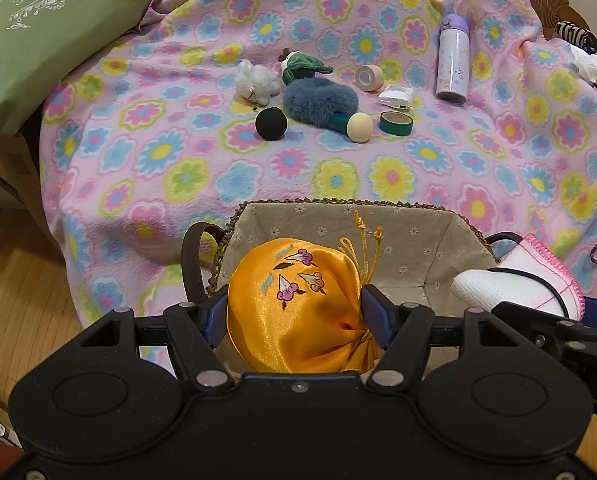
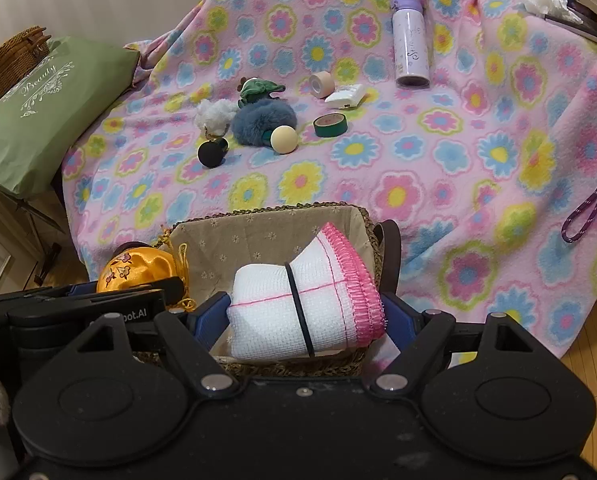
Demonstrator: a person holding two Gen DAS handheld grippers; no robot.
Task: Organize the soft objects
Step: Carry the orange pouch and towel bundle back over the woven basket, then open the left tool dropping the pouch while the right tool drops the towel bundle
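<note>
My left gripper (image 1: 294, 314) is shut on an orange satin drawstring pouch (image 1: 294, 296) with embroidered flowers, held over the near left part of a woven, cloth-lined basket (image 1: 418, 248). My right gripper (image 2: 302, 320) is shut on a rolled white cloth (image 2: 298, 308) with a pink edge and a black band, held over the same basket (image 2: 258, 236). The pouch (image 2: 138, 268) also shows at the left of the right wrist view. Farther back on the flowered blanket (image 1: 178, 152) lie a white fluffy toy (image 1: 256, 84), a green plush (image 1: 302, 66), a blue-grey furry piece (image 1: 318, 98), a black ball (image 1: 271, 123) and a cream ball (image 1: 359, 127).
Also on the blanket are a beige tape roll (image 1: 368, 78), a green tape roll (image 1: 395, 123), a white packet (image 1: 396, 98) and a lilac bottle (image 1: 453, 60) standing upright. A green bag (image 1: 38, 40) lies at the left. A purple cord (image 2: 586, 208) hangs at the right edge.
</note>
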